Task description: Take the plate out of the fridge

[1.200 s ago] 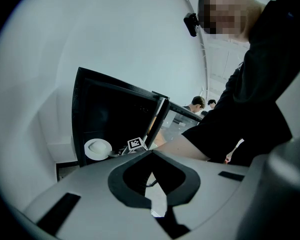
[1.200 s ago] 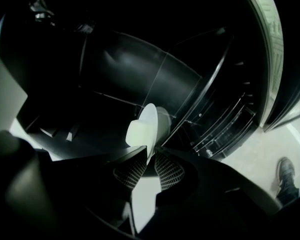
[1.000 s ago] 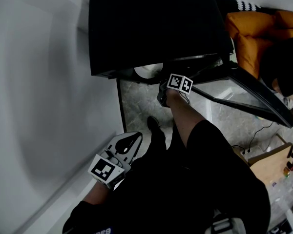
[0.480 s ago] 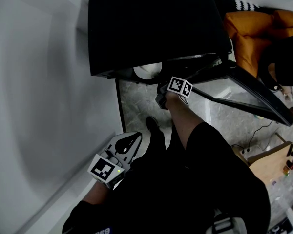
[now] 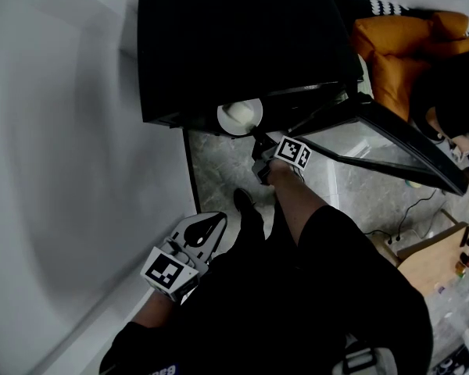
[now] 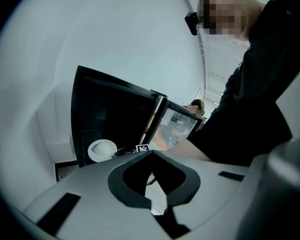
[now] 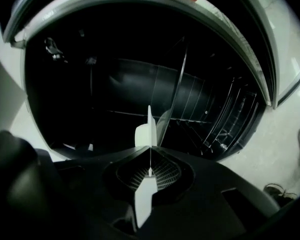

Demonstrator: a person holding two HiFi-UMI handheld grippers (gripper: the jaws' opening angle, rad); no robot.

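Two grippers are present and only one is engaged. At the left, the grey left gripper with its square-marker cube (image 5: 216, 223) hangs low beside the person's dark-clad leg, well apart from the cabinet. Its jaws stand together with nothing between them, so it takes no part in the work. Further right and higher stands the small black box-shaped fridge (image 5: 234, 45), its interior dark. At the lower front edge of its mouth sits the small round white plate (image 5: 239, 116), showing just past the cabinet's top edge from above. I judge it to be at the threshold, not yet fully clear. The dark right gripper with a marker cube (image 5: 258, 137) is clamped on the plate's near rim. Its jaws have just been closing, and its own view shows them pressed flat on the thin white edge with no gap left. To the right, the glass-paned fridge door (image 5: 383, 143) stands swung wide. Progress, as assessed: door open, plate reached and gripped. What remains is to draw the plate wholly out of the opening and carry it away. Condition of the plate: plain white, thin-walled, with a shallow well inside a raised rim, and no chips or contents that can be made out. Seen edge-on it reads as a narrow blade. Whether it is held level or tilted cannot be settled from these views.
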